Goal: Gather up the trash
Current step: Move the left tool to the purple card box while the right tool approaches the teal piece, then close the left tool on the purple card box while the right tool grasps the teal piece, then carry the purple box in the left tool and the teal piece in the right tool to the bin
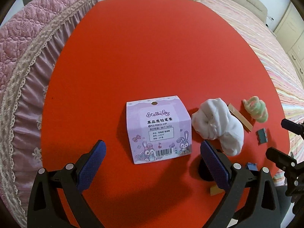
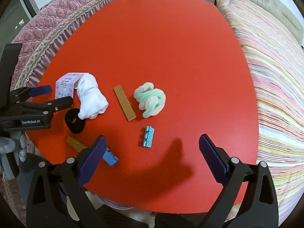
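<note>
A purple pencil-cap card box (image 1: 158, 129) stands on the red table (image 1: 152, 57), right in front of my open left gripper (image 1: 152, 152). A crumpled white cloth (image 1: 218, 125) lies just to its right. In the right wrist view the box (image 2: 65, 84) and cloth (image 2: 91, 98) are at the left, with the left gripper (image 2: 55, 95) beside them. My right gripper (image 2: 152, 148) is open and empty above the table's near edge, close to a small blue metallic piece (image 2: 147, 136). A tan strip (image 2: 124, 102) and a green-and-pink fuzzy bundle (image 2: 151, 99) lie further out.
A black hair scrunchie (image 2: 74, 120), a small tan piece (image 2: 76, 143) and a blue piece (image 2: 110, 156) lie near the table's front left edge. A pink quilted bed (image 1: 28, 57) is to the left, a striped bed (image 2: 275, 95) to the right.
</note>
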The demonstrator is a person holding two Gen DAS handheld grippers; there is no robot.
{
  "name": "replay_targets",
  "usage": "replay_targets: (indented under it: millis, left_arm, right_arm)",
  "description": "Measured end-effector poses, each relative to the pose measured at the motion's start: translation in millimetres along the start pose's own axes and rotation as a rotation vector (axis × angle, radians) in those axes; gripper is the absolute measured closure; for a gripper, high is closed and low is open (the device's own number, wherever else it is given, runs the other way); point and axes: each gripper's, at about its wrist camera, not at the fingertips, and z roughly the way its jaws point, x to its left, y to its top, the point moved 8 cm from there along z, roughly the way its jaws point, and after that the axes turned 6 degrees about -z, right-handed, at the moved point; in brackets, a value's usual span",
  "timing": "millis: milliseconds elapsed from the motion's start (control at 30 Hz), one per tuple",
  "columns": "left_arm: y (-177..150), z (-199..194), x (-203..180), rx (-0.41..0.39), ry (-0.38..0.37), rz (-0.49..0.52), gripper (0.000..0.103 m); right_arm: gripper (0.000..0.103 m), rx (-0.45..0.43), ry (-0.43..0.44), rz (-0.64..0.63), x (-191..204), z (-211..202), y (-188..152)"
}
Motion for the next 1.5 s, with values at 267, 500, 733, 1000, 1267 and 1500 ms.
replay_targets:
  millis: [267,500,733,1000,1267,1500]
  left_arm:
    - [2.9,4.4,6.3,-0.016,0.010,-0.021,0.008]
    - [2.3,3.8,8.1,-0.036,0.034,-0.004,0.008]
    - [3.2,-2.4,11.6,-0.060,0.042,0.016,0.023]
    - [4.3,-5.3,9.1,-0.069,0.035,0.028,0.041]
    - [-2.9,-14.2,8.7,-0.087,0.011,0.032,0.041]
    - [-8.7,-36.0,9.0,-0.127,0.016,0.066,0.041]
  right_arm:
    - [0.024,0.010,0.005,0.009,1.1,11.0,0.1]
    - [0.041,0.010,0.006,0.001,5.2,15.9,2.2]
    - [0.060,0.011,-0.001,-0.008,4.6,19.9,2.5]
    - [0.092,0.004,-0.008,-0.030,9.0,20.5,4.7]
    - [0.093,-0.023,-0.003,-0.024,9.3,13.3,4.5]
    - [0.093,-0.080,0.000,-0.011,10.2,-9.6,-0.3]
